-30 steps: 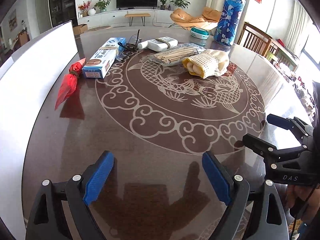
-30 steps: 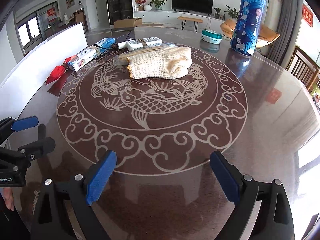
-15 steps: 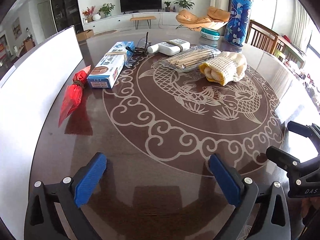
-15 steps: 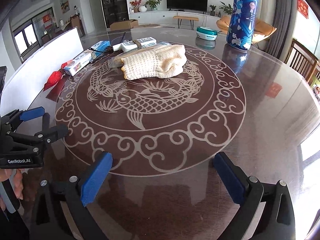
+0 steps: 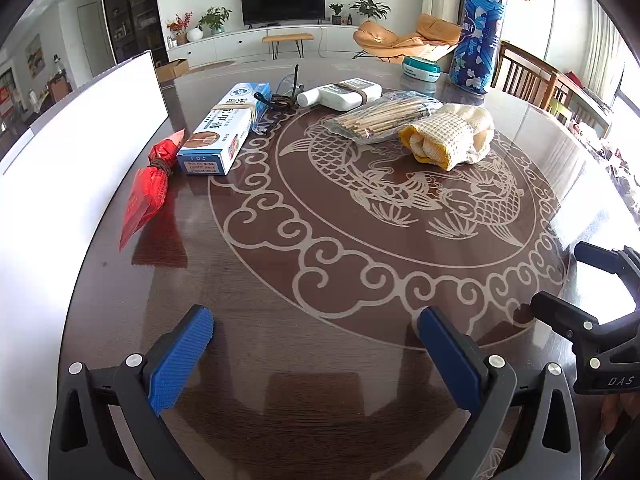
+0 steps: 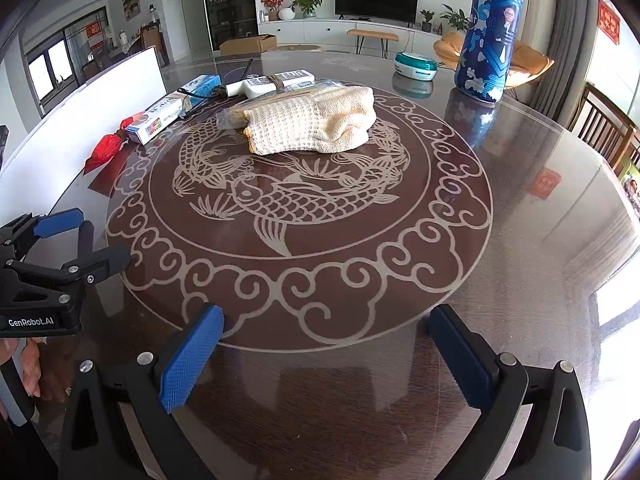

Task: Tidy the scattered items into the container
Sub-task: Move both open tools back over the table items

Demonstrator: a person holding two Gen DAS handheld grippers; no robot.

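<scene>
Left wrist view showed the left tongs [image 5: 316, 344] spread wide over bare counter [image 5: 320, 392], holding nothing. Right wrist view showed the right tongs [image 6: 326, 344] just as wide and also empty. Found the scattered things all at the far side of the counter, well apart from both tongs: red packet [image 5: 146, 192], blue and white box [image 5: 222, 132] just beside it, white bottle [image 5: 340, 95] with a band around it, clear bag of sticks [image 5: 380, 118], and knitted gloves [image 5: 450, 136] touching that bag. Saw a white wall [image 5: 72, 152] along the left edge, probably the container, though could not tell for sure.

Judged the gloves soft and light, best pinched across the folded middle. Judged the box stiff and easy, to be taken across its narrow sides. Expected the red packet and the stick bag to be crinkly and slippery; better gripped at the tied neck, and across the bundle of sticks. Thought the bottle smooth and likely to roll.
</scene>
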